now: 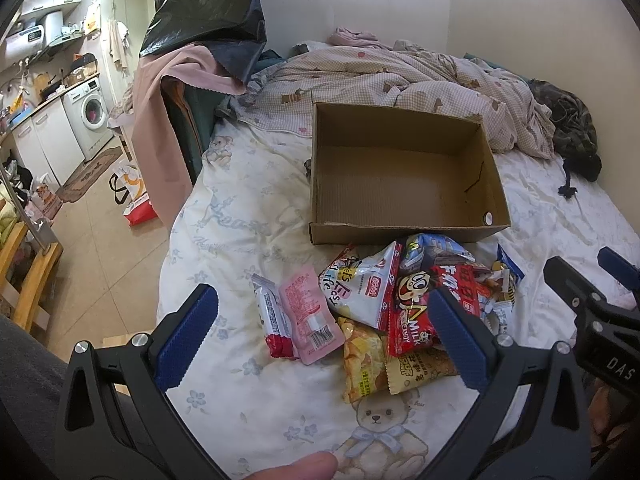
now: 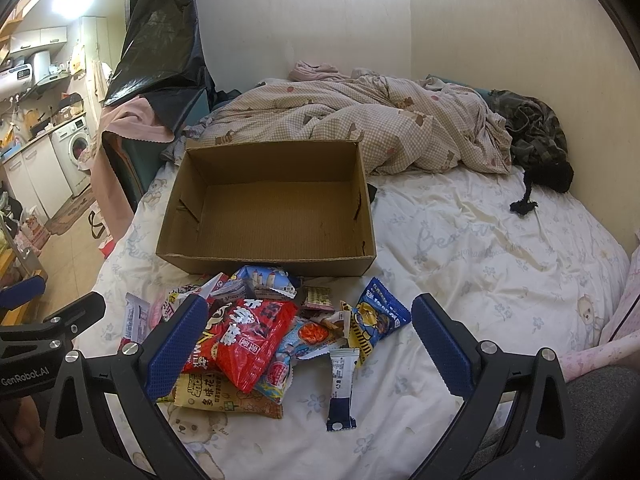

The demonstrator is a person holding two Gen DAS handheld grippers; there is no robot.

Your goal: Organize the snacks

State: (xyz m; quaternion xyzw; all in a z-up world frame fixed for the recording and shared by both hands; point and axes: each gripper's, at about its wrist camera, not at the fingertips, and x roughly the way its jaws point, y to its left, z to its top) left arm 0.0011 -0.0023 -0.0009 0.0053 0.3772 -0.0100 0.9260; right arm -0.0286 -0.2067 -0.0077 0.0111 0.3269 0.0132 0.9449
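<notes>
Snacks [image 2: 256, 332]: all in one loose heap on the bed sheet [image 2: 480, 264], just in front of the cardboard box [image 2: 264, 258]. Box is open-topped and shows only bare cardboard inside. Judgement: task at the start; nothing sorted, every packet left to move.

Position relative to the fingers:
- Left gripper [image 1: 326, 334]: fingers spread wide, holding nothing. The pink pouch [image 1: 310, 316] and the white-and-red bar [image 1: 272, 320] lie between them; the rest of the heap runs from between the fingers to beyond the right-hand finger. Box lies ahead of the fingertips.
- Right gripper [image 2: 310, 340]: fingers spread wide, holding nothing. Most of the heap sits between them, with its left edge under the left-hand finger. Box ahead of the tips and a little left.

Count (overlapping packets, so approximate):
- cardboard box: 1
- large red bags: 2, the milk candy bag [image 1: 412, 312] and a red crinkled bag [image 2: 256, 340]
- white bag with lettering [image 1: 362, 284]: 1
- blue-and-white castle bag [image 2: 266, 278]: 1
- blue-and-yellow packet [image 2: 378, 320]: 1
- yellow-tan packets: 2 visible [image 1: 364, 364]
- small white-and-navy stick [image 2: 340, 384]: 1
- pink pouch: 1; white-and-red bar: 1
- several small wrapped pieces, partly buried; number uncertain.

Roughly a dozen items visible.
</notes>
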